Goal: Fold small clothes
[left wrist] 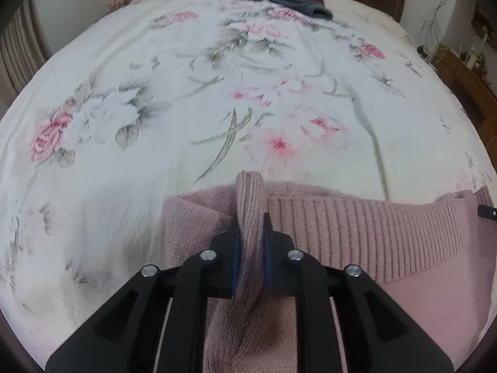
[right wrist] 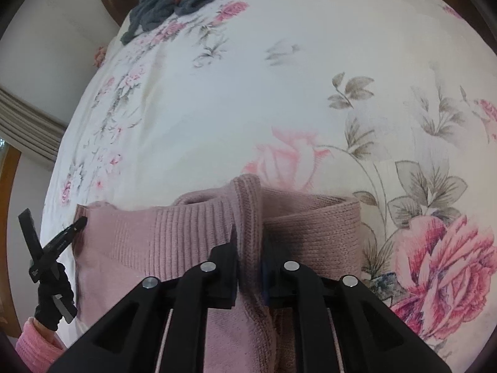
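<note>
Both the left gripper (left wrist: 251,242) and the right gripper (right wrist: 248,248) are clamping folds of the pink knitted sweater (left wrist: 388,236) lying on the floral bedsheet (left wrist: 155,93) ahead.

The right claw (right wrist: 248,248) was clamped on a raised fold of the pink knitted sweater (right wrist: 174,236), which lay on the floral bedsheet (right wrist: 248,93). At the sweater's left edge the left claw (right wrist: 81,222) touched the fabric, held by a hand in a black glove (right wrist: 51,298) with a pink sleeve (right wrist: 34,342). A pile of grey and dark red clothes (right wrist: 174,0) lay well apart at the far end of the bed.
</note>
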`<move>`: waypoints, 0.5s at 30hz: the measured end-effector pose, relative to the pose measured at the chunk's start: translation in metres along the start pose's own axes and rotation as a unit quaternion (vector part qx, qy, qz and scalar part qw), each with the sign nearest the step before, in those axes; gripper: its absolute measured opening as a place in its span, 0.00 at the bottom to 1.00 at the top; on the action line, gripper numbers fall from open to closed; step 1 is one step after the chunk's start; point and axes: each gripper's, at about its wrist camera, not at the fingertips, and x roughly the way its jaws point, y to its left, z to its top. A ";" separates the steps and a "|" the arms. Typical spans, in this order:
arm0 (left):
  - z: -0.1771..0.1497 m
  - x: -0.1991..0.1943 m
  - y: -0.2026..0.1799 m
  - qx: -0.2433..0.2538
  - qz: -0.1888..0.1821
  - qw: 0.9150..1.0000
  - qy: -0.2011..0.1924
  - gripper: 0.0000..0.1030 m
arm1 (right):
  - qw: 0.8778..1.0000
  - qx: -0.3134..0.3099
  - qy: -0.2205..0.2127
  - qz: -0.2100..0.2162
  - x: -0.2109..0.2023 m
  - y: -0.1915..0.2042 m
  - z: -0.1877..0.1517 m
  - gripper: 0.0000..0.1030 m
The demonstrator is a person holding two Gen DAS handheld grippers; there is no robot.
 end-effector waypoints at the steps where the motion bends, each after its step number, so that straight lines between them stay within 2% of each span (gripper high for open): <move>1: 0.000 -0.002 0.003 -0.008 -0.002 1.000 0.001 0.19 | 1.000 0.001 0.000 -0.004 -0.001 -0.002 -0.001 0.21; 6: -0.002 -0.029 0.021 -0.042 0.011 0.999 -0.015 0.43 | 1.000 0.013 -0.013 0.004 -0.028 -0.015 -0.013 0.32; 7: -0.004 -0.039 0.025 -0.044 0.017 0.999 -0.021 0.43 | 1.000 0.021 -0.016 0.014 -0.038 -0.020 -0.019 0.36; 10: -0.013 -0.066 0.023 -0.029 0.017 0.999 -0.032 0.44 | 0.999 0.022 -0.013 0.036 -0.064 -0.027 -0.046 0.37; 15: -0.052 -0.097 -0.005 0.013 -0.026 0.999 -0.020 0.53 | 0.998 0.012 0.011 0.061 -0.083 -0.029 -0.103 0.40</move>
